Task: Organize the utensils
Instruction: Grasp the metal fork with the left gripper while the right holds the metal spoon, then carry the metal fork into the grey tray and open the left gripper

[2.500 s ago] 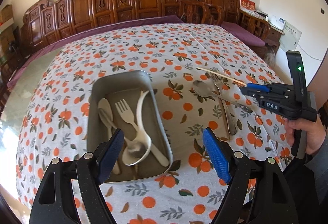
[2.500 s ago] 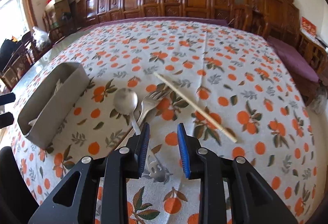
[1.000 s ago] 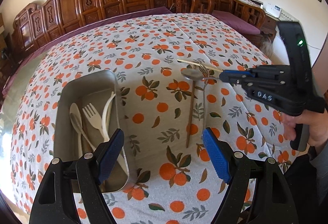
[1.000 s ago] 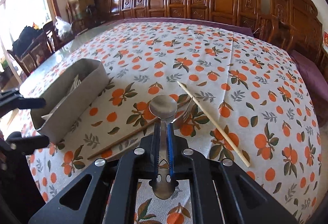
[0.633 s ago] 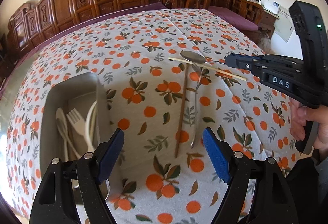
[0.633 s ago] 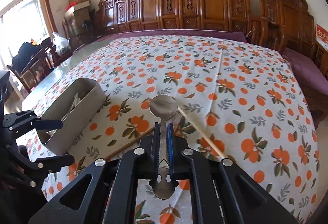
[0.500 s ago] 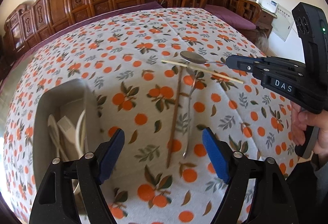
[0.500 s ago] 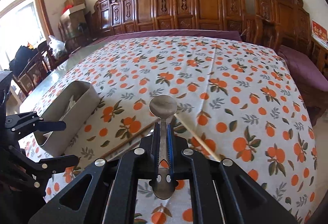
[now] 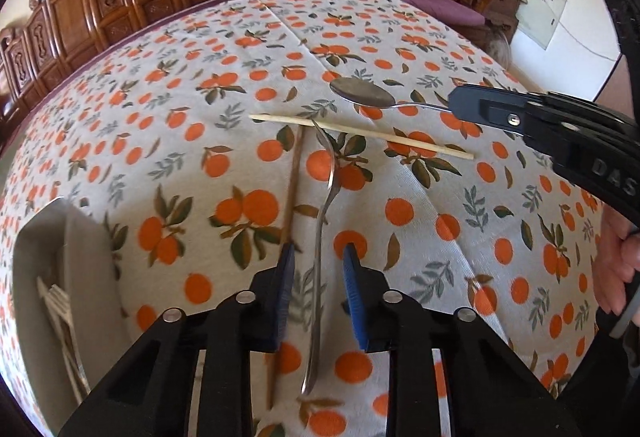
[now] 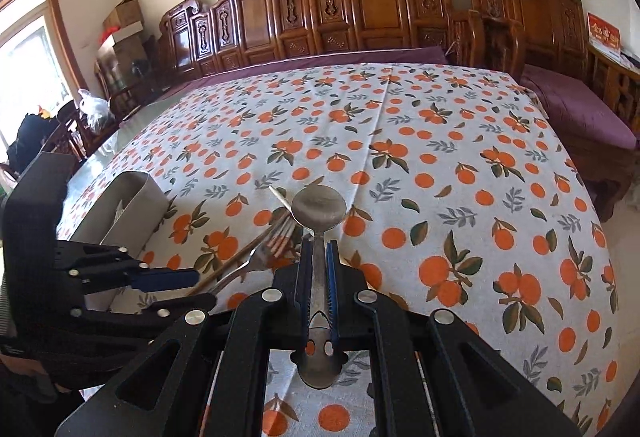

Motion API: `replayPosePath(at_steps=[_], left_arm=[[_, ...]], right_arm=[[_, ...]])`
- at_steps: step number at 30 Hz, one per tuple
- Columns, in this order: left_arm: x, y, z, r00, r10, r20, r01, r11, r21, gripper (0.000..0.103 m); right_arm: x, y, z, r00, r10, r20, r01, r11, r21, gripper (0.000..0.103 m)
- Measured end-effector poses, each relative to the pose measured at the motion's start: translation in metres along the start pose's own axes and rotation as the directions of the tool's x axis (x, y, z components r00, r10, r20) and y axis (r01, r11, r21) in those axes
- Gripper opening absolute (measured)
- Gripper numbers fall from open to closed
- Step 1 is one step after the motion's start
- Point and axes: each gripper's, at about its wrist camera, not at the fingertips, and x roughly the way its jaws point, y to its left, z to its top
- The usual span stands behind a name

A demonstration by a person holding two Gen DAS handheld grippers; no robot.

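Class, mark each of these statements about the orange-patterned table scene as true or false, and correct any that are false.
1. The right gripper holds a shiny metal spoon by its handle. True.
2. The metal fork lies inside the grey metal tray. False: it lies on the orange-patterned tablecloth, its handle between the closing jaws of the left gripper.
3. A pale wooden chopstick lies on the tablecloth, crossing the fork's head. True.
4. The tray is empty. False: pale utensils lie in it.
5. The dark wooden chopstick is held aloft. False: it lies beside the fork.
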Motion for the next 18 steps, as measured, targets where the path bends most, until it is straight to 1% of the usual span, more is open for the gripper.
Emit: replayPosePath(at_steps=[6,8,11,14,18], left_arm=[[0.013,0.001,0.006,1.000,-0.016,-0.020,0.015,0.999,-0.030,0.009],[0.014,0.001,0.007,1.000,-0.011,-0.021,0.010,0.999,-0.032,0.003],[0.013,0.002,0.004,0.999,-0.029,-0.026,0.028,0.999,-0.034,0.002],[0.010,0.001,0.000,0.999,-0.028,-0.033,0.027,0.999,-0.023,0.002],[0.001,0.004,-0.013,0.998,-0.040,-0.045,0.039,0.999,-0.026,0.001]], right_arm=[[0.003,-0.002,-0.001,1.000,0.009,-0.009,-0.009,1.000,0.008,0.008],[0.005,-0.002,-0.001,1.000,0.009,-0.016,-0.009,1.000,0.006,0.008],[0.006,0.001,-0.002,1.000,0.006,-0.020,-0.006,1.000,-0.004,0.008],[0.007,0.001,-0.002,1.000,0.002,-0.024,-0.002,1.000,-0.006,0.008],[0.009,0.007,-0.002,1.000,0.001,-0.028,-0.002,1.000,-0.019,0.008]])
